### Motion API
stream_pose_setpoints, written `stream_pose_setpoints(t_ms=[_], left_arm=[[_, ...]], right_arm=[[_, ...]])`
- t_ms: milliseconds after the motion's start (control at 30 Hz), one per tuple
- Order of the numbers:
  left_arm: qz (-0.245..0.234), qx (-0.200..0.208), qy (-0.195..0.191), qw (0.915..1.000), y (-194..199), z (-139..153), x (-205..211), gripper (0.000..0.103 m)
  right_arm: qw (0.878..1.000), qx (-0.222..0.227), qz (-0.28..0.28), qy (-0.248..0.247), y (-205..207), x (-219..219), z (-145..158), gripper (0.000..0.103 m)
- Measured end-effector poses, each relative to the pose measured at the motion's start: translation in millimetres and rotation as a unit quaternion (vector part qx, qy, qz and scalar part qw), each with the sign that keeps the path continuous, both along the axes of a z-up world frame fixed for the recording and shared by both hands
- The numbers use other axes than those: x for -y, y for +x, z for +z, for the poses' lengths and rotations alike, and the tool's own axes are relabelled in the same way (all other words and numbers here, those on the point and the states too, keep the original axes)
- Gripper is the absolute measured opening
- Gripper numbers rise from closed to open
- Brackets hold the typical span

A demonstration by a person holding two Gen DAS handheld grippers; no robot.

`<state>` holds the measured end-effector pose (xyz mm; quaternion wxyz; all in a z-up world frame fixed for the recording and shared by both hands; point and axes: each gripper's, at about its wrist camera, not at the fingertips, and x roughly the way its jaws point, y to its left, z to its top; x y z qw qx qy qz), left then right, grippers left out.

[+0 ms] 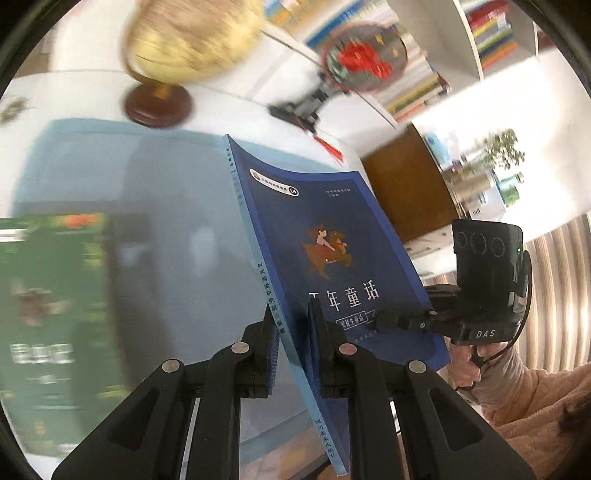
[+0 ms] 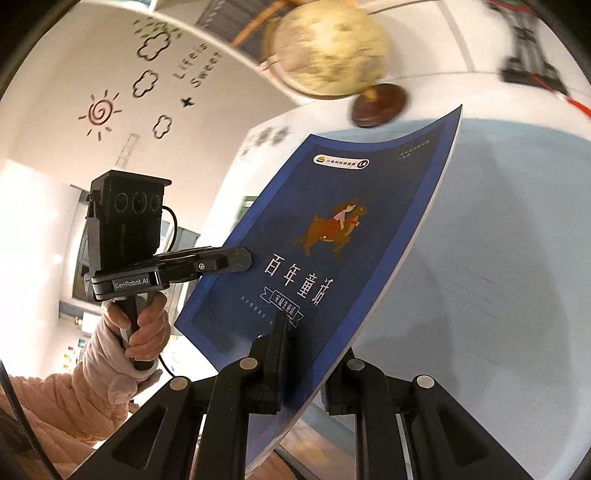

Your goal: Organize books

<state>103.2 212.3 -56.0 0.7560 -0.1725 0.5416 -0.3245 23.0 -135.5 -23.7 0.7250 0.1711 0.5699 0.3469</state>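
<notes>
A dark blue book with a child riding an animal on its cover hangs in the air over the pale blue tabletop. My left gripper is shut on it at the spine, near the lower end. My right gripper comes in from the right and pinches the cover's lower right part. In the right wrist view the blue book bends upward, my right gripper is clamped on its bottom edge, and my left gripper bites its left edge. A blurred green book lies flat at the left.
A yellow globe on a brown foot stands at the table's far side, also seen as the globe. A red round fan ornament on a dark stand is beside it. Shelves of books fill the back wall. A sleeved hand holds each gripper.
</notes>
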Motion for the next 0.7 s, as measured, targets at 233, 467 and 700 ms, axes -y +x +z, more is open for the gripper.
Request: stream_pose_setpoints(t_ms=[233,467,700], left_arm=[[0.043,0.007,0.020,0.9989,1,5,-94,0.012],[0.089,-0.010,0.024,0.9957,-1,-17,-178,0.012],[0.107,-0.052,0.019,0.9928,0,-58,-218,0.011]], right_arm=[[0.999,0.005,0.035,0.002,22,-108,-7,0.014],[0.998,-0.007,0.056,-0.001,34,-188,-29,0.014],[0.998,-0.037,0.054,-0.017,33,-231,-65,0.015]])
